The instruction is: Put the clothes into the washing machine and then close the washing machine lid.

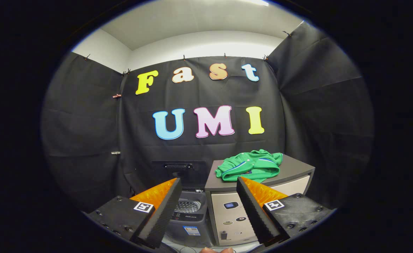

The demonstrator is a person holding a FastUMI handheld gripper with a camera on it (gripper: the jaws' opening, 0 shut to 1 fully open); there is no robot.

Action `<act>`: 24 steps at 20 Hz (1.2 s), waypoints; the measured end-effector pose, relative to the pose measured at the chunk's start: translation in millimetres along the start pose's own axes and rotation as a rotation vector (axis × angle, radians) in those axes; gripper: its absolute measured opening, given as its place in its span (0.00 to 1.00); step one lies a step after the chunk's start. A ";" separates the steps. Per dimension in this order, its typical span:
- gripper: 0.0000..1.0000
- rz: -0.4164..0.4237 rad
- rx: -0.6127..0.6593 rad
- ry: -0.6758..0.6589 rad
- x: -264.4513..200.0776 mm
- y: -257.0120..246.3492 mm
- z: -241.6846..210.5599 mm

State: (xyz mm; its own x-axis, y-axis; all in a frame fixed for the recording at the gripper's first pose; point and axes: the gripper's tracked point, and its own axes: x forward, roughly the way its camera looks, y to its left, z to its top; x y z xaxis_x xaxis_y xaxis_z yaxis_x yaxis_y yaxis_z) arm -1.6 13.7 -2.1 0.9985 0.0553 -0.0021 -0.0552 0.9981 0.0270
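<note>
So the gripper (208, 186) has its fingers spread wide apart with nothing between them, hanging in the air short of everything. Just past the left finger there's a small top-load washing machine (189, 218) with its lid (179, 172) flipped up against the back cloth, drum (188, 205) open to view. Right beside it, past the right finger, sits a boxy grey cabinet (238, 214), and the green clothes (252, 166) are bunched in a heap on top of it, well clear of the fingers.
</note>
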 end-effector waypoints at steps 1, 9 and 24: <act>0.98 0.008 0.002 -0.005 0.4 0.6 1.7; 0.98 0.004 0.012 -0.012 23.3 -41.1 9.8; 0.98 -0.062 -0.102 0.248 177.7 -152.0 62.5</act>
State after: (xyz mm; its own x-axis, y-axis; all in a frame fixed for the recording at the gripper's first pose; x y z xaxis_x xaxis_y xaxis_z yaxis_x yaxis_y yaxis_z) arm 184.5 -129.9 55.9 0.9693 -0.0135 -0.2454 -0.0069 0.9966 -0.0820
